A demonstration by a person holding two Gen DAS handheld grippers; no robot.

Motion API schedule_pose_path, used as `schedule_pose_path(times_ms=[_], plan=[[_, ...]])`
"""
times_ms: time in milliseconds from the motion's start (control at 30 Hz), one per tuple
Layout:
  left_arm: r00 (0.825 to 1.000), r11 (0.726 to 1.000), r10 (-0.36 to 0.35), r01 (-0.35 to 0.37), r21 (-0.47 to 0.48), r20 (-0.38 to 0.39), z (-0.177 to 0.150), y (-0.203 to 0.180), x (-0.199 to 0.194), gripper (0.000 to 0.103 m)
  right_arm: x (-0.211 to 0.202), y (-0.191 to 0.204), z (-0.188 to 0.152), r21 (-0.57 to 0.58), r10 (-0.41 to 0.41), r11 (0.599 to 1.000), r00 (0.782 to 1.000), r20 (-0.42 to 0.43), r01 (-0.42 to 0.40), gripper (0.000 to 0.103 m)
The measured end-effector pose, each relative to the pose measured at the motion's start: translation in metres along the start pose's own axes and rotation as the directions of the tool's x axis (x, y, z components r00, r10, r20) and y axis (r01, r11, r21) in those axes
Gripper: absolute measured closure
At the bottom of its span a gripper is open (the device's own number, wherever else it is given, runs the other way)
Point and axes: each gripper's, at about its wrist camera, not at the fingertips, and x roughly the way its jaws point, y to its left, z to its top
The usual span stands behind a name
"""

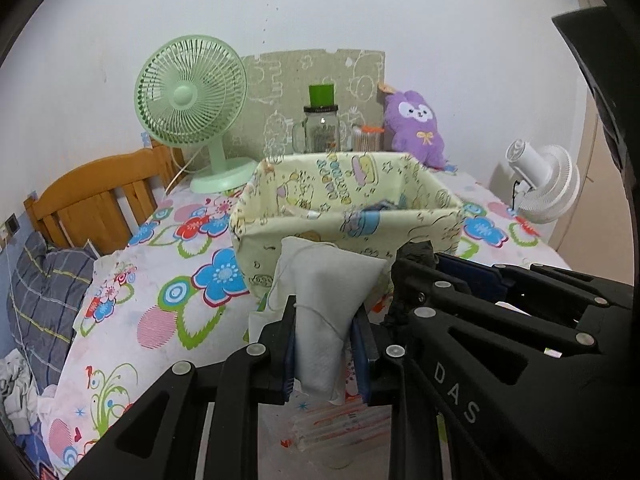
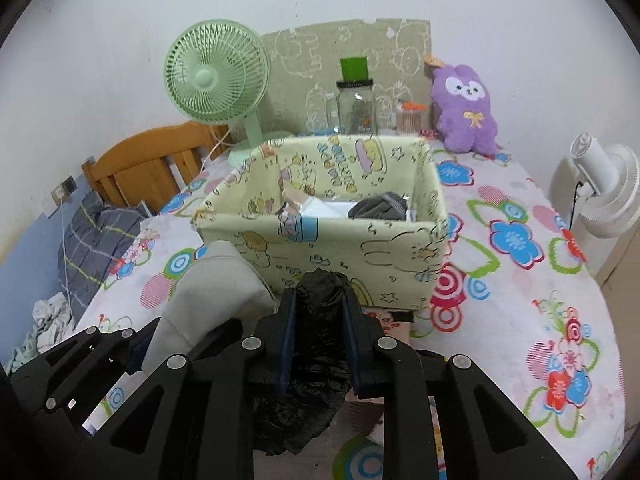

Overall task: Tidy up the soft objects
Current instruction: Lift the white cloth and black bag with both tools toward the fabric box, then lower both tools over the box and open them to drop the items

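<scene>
a white cloth is clamped in the left hand-held gripper and a black plastic bag in the right hand-held gripper, both before the fabric bin at mid-bench; some items are already binned, these two remain.

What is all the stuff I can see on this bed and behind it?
fabric bin: one, pale yellow cartoon print, mid-bed, holding white and grey items
desk fan: one, green, back left
jar: one, clear, green cap, behind bin
plush toy: one, purple, back right
white fan: one, right edge
headboard: one, wooden, left
bedsheet: one, floral
white pouch: one, in left gripper
black plastic bag: one, in right gripper
</scene>
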Motion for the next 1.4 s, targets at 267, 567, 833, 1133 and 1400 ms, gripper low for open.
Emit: schedule_pose_path(times_ms=[267, 567, 833, 1133, 1400], plan=[[0.999, 1.000, -0.014, 0.015, -0.007, 0.039, 0.011, -0.003, -0.021, 0.081, -0.031, -0.001, 0.006, -0.003, -0.027, 1.000, 0.998, 0.052, 0.027, 0.079], [0.997, 1.000, -0.006, 0.006, -0.001, 0.081, 0.027, -0.006, -0.039, 0.081, -0.061, 0.000, 0.017, -0.004, -0.057, 0.998, 0.992, 0.109, 0.058, 0.079], [0.993, 1.000, -0.022, 0.021, 0.008, 0.116, 0.044, -0.008, -0.045, 0.081, -0.073, -0.003, 0.032, -0.002, -0.066, 0.998, 0.987, 0.146, 0.067, 0.079], [0.988, 0.999, -0.034, 0.030, 0.025, 0.151, 0.065, -0.010, -0.040, 0.081, -0.073, -0.010, 0.052, 0.010, -0.065, 0.998, 0.981, 0.184, 0.064, 0.079], [0.984, 1.000, -0.024, 0.020, 0.024, 0.176, 0.083, -0.006, -0.024, 0.081, -0.060, -0.010, 0.070, 0.003, -0.060, 0.998, 0.976, 0.210, 0.061, 0.079]])
